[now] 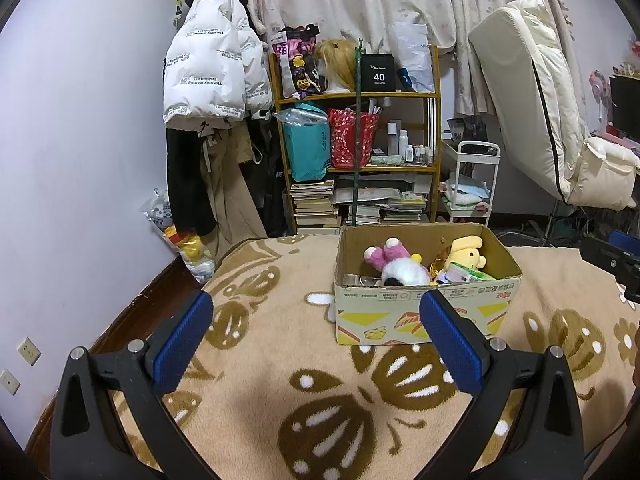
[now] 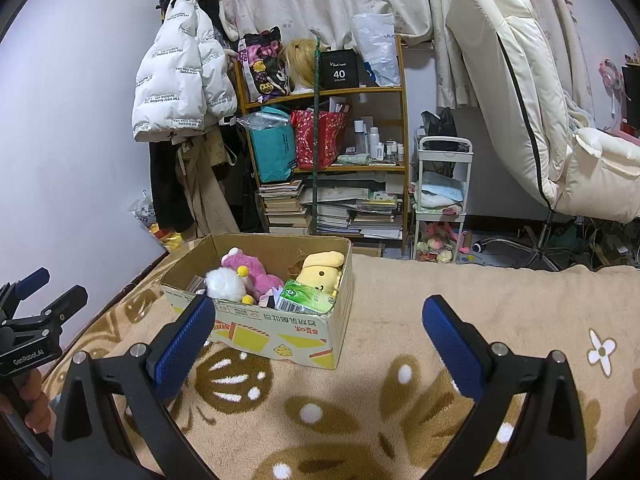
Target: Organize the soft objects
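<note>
A cardboard box (image 1: 424,312) stands on a beige patterned blanket (image 1: 280,360). Inside lie a pink and white plush (image 1: 396,264), a yellow plush (image 1: 466,254) and a green tissue pack (image 1: 468,274). My left gripper (image 1: 316,320) is open and empty, held just in front of the box. In the right wrist view the box (image 2: 280,332) holds the pink plush (image 2: 252,270), a white fluffy plush (image 2: 225,283), the yellow plush (image 2: 322,272) and the tissue pack (image 2: 306,298). My right gripper (image 2: 320,320) is open and empty, in front of the box and to its right.
A wooden shelf (image 1: 356,140) with bags, books and bottles stands behind the bed, with hung coats (image 1: 212,80) to its left. A white trolley (image 2: 440,200) and a cream recliner chair (image 2: 532,100) stand to the right. The left gripper shows at the left edge (image 2: 28,328).
</note>
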A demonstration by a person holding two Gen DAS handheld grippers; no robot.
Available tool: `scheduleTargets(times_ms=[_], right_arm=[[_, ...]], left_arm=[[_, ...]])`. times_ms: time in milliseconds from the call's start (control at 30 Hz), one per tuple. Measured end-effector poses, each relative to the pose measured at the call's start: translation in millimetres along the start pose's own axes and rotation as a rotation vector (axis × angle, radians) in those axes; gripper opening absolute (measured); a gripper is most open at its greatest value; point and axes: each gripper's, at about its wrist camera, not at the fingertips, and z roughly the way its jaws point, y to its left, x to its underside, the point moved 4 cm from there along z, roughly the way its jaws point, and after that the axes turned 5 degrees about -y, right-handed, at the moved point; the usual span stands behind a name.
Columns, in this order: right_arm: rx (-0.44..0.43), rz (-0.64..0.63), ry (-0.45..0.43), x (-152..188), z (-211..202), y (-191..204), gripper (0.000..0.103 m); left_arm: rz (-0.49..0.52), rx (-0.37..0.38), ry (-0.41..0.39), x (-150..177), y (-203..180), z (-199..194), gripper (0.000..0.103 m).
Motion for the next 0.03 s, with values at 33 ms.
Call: scheduleTargets(times_ms=[33], right_arm=[[0.000,0.001,0.000,0.0,-0.1,0.0,0.103]], left_arm=[[0.001,0.000,0.000,0.0,0.2,-0.1,0.102]])
